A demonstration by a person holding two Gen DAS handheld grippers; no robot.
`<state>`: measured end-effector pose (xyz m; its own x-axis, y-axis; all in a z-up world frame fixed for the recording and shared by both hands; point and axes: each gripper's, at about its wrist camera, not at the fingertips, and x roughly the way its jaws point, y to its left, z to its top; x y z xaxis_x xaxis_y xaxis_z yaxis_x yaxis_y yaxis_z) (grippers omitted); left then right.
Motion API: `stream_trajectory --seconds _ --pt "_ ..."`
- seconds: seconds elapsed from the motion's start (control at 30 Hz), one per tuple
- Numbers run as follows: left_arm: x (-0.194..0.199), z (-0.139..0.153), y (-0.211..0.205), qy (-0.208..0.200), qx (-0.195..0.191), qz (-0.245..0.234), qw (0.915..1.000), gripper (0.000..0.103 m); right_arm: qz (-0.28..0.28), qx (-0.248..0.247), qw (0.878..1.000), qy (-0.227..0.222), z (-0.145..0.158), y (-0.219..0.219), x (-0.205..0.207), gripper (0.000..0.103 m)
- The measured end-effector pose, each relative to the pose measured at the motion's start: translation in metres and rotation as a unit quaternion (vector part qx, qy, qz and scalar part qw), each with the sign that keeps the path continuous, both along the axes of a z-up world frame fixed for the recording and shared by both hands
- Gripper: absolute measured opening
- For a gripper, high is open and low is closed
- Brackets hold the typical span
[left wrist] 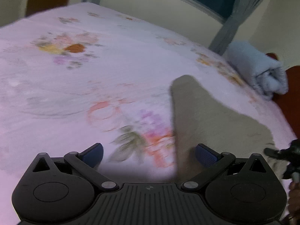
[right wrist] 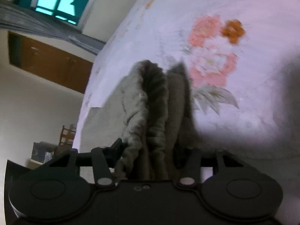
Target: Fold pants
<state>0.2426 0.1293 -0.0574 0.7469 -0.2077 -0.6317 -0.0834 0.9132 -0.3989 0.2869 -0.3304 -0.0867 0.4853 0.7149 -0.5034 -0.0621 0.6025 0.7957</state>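
Observation:
Grey-beige pants lie on the floral bed sheet, one leg stretched away toward the far right. My left gripper is open and empty, hovering just above the sheet beside the pants' left edge. In the right wrist view my right gripper is shut on a bunched, gathered part of the pants, which looks like the waistband, lifted off the sheet. The right gripper also shows at the far right of the left wrist view.
A folded light-blue cloth lies at the bed's far right edge. Beyond the bed are a wall, a window with grey curtains and a brown cupboard. A chair and clutter stand on the floor to the left.

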Motion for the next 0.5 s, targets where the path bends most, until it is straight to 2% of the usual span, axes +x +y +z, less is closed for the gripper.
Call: stream_trajectory --seconds 0.07,0.13,0.23,0.3,0.33,0.37,0.4,0.43,0.47,0.5 --pt "0.013 -0.001 -0.001 -0.004 -0.064 -0.025 0.9976 0.103 0.000 -0.007 1.000 -0.017 0.013 -0.002 -0.005 0.042" --pt "0.032 -0.007 -0.007 0.004 -0.136 -0.066 0.9885 0.103 0.003 -0.010 1.000 -0.016 0.013 -0.006 -0.005 0.042" --pt "0.051 -0.014 -0.028 0.018 -0.140 -0.109 0.9839 0.103 -0.008 0.010 1.000 -0.005 -0.002 -0.018 -0.011 0.042" --pt "0.059 -0.023 -0.036 0.023 -0.135 -0.109 0.9845 0.103 -0.010 0.027 1.000 -0.006 -0.010 -0.023 -0.017 0.043" --pt "0.062 -0.026 -0.037 0.023 -0.146 -0.109 0.9831 0.103 -0.013 0.031 0.999 -0.004 -0.013 -0.023 -0.015 0.043" --pt "0.065 -0.028 -0.037 0.023 -0.161 -0.113 0.9802 0.094 -0.017 0.034 0.999 -0.002 -0.014 -0.024 -0.015 0.043" --pt "0.069 -0.030 -0.035 0.030 -0.176 -0.120 0.9765 0.080 -0.018 0.036 0.999 0.001 -0.015 -0.023 -0.013 0.044" --pt "0.072 -0.033 -0.032 0.046 -0.187 -0.110 0.9751 0.058 -0.017 0.038 0.999 0.005 -0.017 -0.025 -0.010 0.046" --pt "0.074 -0.038 -0.027 0.057 -0.206 -0.102 0.9716 0.046 -0.014 0.039 0.999 0.012 -0.018 -0.025 -0.007 0.049" --pt "0.073 -0.043 -0.022 0.063 -0.228 -0.098 0.9666 0.043 -0.010 0.038 0.999 0.018 -0.018 -0.024 -0.003 0.050"
